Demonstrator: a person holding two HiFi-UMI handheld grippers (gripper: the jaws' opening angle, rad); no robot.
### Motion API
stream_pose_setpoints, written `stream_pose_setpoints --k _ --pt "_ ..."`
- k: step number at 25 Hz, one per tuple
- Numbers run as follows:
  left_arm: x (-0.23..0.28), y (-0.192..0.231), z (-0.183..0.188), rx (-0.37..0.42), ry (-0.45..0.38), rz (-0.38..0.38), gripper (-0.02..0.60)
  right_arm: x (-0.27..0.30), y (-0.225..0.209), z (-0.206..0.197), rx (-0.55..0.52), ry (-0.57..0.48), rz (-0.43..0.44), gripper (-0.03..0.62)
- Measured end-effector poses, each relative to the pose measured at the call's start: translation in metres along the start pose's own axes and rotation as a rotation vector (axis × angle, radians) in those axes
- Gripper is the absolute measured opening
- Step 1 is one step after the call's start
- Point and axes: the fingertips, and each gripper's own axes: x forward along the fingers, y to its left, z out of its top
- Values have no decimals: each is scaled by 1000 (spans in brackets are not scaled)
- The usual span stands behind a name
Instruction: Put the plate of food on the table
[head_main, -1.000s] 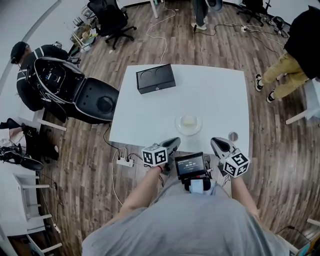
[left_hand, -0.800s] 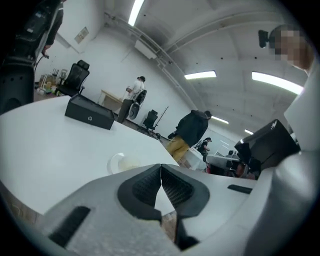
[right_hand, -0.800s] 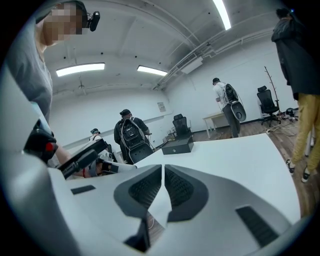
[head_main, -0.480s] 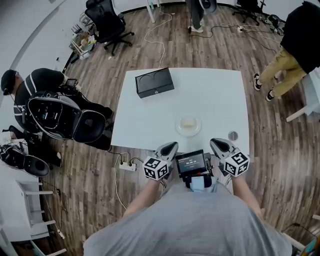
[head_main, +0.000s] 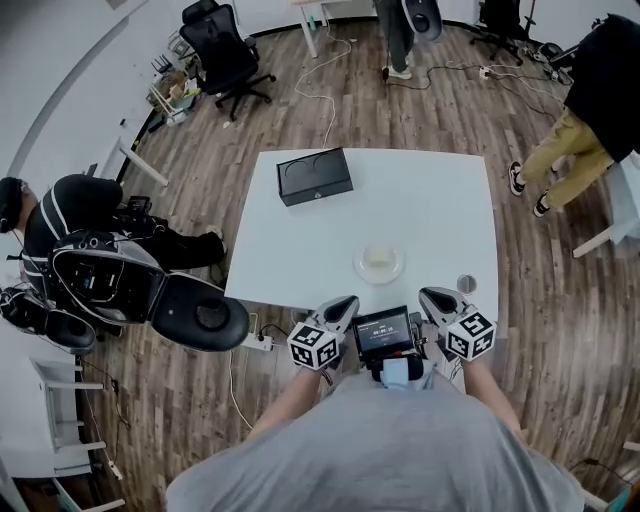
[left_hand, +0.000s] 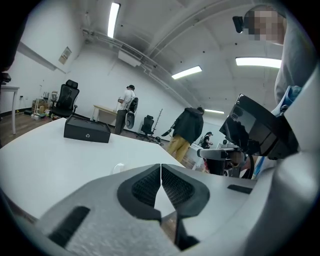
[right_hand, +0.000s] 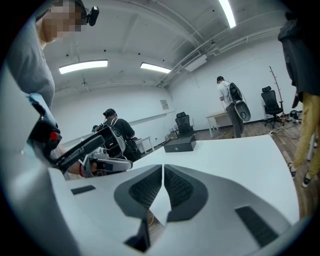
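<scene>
A clear glass plate (head_main: 378, 263) with a pale piece of food on it rests on the white table (head_main: 420, 200), near the front edge. My left gripper (head_main: 346, 301) is held at the table's front edge, just short of the plate and to its left. Its jaws are shut with nothing between them (left_hand: 160, 166). My right gripper (head_main: 429, 295) is at the same edge, right of the plate, also shut and empty (right_hand: 163, 168). In the left gripper view only a sliver of the plate (left_hand: 118, 168) shows above the jaws.
A black box (head_main: 314, 176) lies at the table's far left corner. A small round cup (head_main: 466, 284) stands near the front right corner. A crouching person with an open black case (head_main: 110, 285) is on the floor to the left. Other people stand at the back right.
My left gripper has rolled a little and lifted slightly; the right one has stayed put. The person on the floor and the black case have shifted. The plate has not moved.
</scene>
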Motion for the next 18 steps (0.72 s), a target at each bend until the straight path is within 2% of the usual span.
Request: stream_pose_setpoints --k 6,18 --pt "-2 3 -2 -2 -3 7 20 4 1 -4 -62 51 -2 31" --pt "1 -2 2 -4 -1 12 20 1 -3 1 -44 41 0 31"
